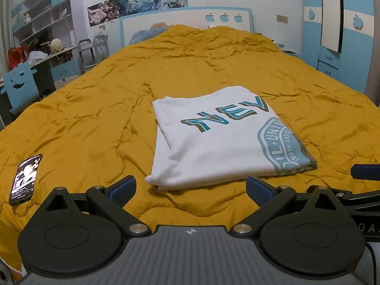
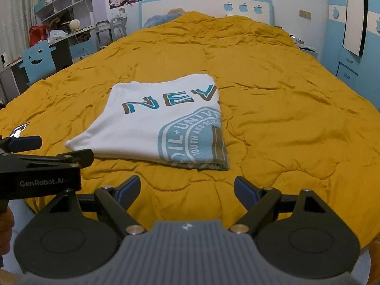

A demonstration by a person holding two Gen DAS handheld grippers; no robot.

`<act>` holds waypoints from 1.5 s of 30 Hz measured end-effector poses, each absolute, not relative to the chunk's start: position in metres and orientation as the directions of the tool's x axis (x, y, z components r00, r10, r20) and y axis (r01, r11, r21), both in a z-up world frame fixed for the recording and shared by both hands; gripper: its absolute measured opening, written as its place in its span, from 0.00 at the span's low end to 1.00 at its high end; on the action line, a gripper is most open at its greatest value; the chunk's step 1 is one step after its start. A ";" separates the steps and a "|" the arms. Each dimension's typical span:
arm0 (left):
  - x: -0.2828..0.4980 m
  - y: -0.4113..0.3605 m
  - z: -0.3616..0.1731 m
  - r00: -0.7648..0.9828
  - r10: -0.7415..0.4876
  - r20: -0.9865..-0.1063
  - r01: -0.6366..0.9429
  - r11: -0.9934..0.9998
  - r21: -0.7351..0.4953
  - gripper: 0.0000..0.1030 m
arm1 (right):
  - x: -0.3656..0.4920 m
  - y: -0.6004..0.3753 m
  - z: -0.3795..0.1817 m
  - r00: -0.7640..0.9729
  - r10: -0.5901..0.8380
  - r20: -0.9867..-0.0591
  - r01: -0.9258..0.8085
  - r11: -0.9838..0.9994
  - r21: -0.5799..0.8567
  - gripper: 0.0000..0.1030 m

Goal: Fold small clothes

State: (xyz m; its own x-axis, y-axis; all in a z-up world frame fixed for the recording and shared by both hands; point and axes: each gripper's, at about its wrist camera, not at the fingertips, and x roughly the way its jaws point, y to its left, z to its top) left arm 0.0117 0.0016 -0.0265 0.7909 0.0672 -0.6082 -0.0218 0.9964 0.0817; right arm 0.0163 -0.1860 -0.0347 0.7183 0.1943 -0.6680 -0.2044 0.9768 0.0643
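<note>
Left wrist: left gripper (image 1: 191, 188) jaws wide, empty; right gripper (image 2: 187, 190) same.

A folded white cotton T-shirt with teal lettering (image 1: 220, 140) lies on the mustard-yellow quilted bedspread (image 1: 95, 109), just beyond the left gripper's (image 1: 191, 187) spread, empty blue-padded fingers (image 1: 123, 188).

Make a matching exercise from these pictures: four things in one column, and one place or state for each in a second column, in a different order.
Things:
1. T-shirt
2. phone
3. left gripper
4. quilt

Descriptions:
A. mustard yellow, covers the bed
B. open, holds nothing
C. white, folded, lies in the middle of the bed
D. screen lit, lies left of the folded garment

Pairs: 1-C, 2-D, 3-B, 4-A
</note>
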 end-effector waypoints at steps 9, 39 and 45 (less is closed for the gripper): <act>0.011 0.003 -0.027 0.785 0.075 -0.616 -0.034 0.996 0.078 1.00 | 0.016 -0.186 -0.035 0.715 0.194 -0.671 -0.200 0.977 0.069 0.79; 0.013 0.003 -0.030 0.771 0.079 -0.632 -0.031 0.996 0.086 1.00 | 0.016 -0.186 -0.039 0.716 0.200 -0.669 -0.215 0.975 0.061 0.79; 0.013 0.004 -0.030 0.770 0.079 -0.633 -0.029 0.996 0.089 1.00 | 0.017 -0.186 -0.038 0.716 0.202 -0.669 -0.217 0.974 0.062 0.79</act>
